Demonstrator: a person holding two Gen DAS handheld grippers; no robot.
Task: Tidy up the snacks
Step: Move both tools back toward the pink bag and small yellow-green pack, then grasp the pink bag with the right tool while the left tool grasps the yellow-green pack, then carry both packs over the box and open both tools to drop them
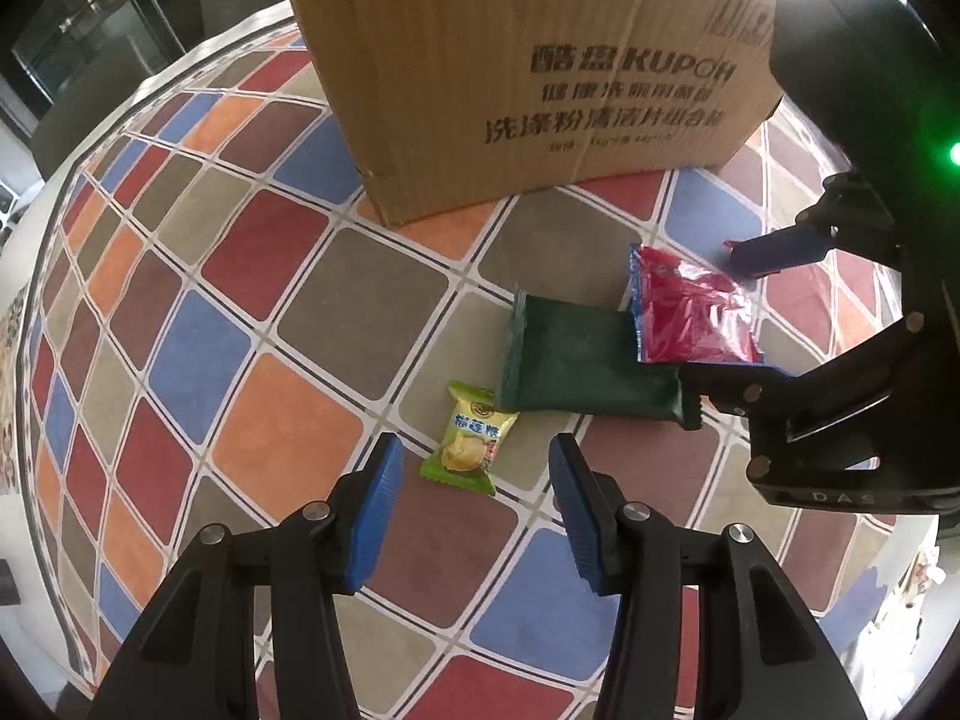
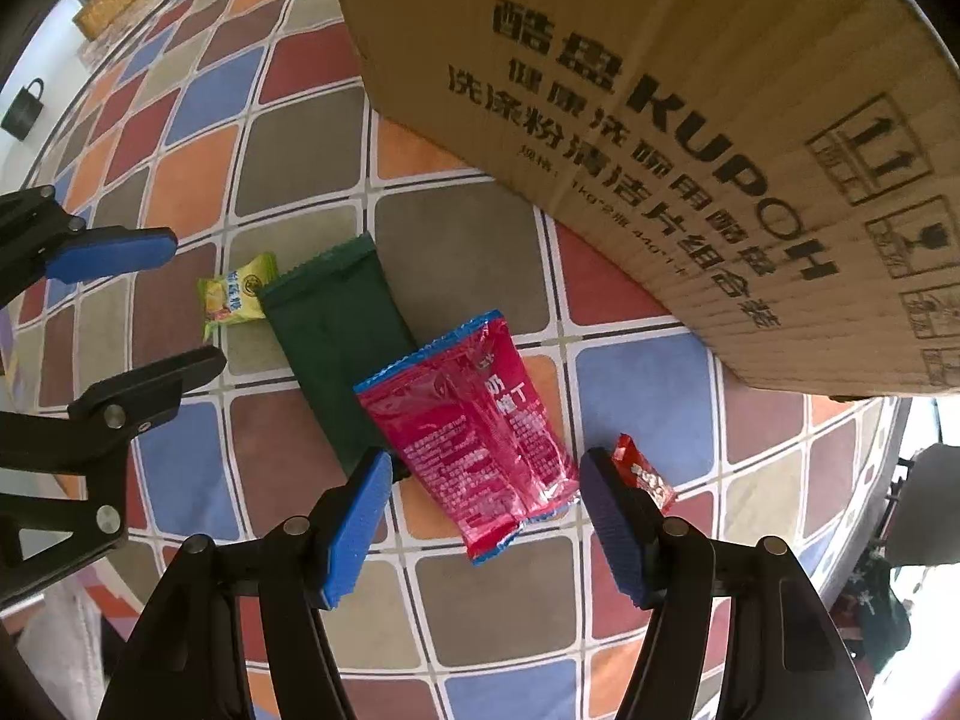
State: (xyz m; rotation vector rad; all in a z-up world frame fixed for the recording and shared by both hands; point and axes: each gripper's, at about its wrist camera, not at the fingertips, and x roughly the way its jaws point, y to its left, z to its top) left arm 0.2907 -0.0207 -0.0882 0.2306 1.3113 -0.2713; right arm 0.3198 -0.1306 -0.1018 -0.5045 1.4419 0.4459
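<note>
Several snacks lie on a checkered tablecloth [image 1: 252,420] in front of a cardboard box [image 1: 540,72]. My left gripper [image 1: 474,462] is open and points down at a small yellow-green snack [image 1: 471,441], which shows between its blue pads without touching them. A dark green packet [image 1: 576,360] lies beside that snack, and a red packet [image 1: 690,312] overlaps it. My right gripper [image 2: 486,468] is open and straddles the near end of the red packet [image 2: 480,432]. In the right wrist view, a small red candy [image 2: 645,474] sits just outside the right finger, and the left gripper [image 2: 198,303] hangs over the yellow-green snack [image 2: 237,294].
The cardboard box [image 2: 690,120] stands close behind the snacks and blocks the far side. The round table's edge curves at left and right. A dark chair [image 2: 924,498] stands beyond the right edge. A small dark bag [image 2: 24,108] sits off the table at far left.
</note>
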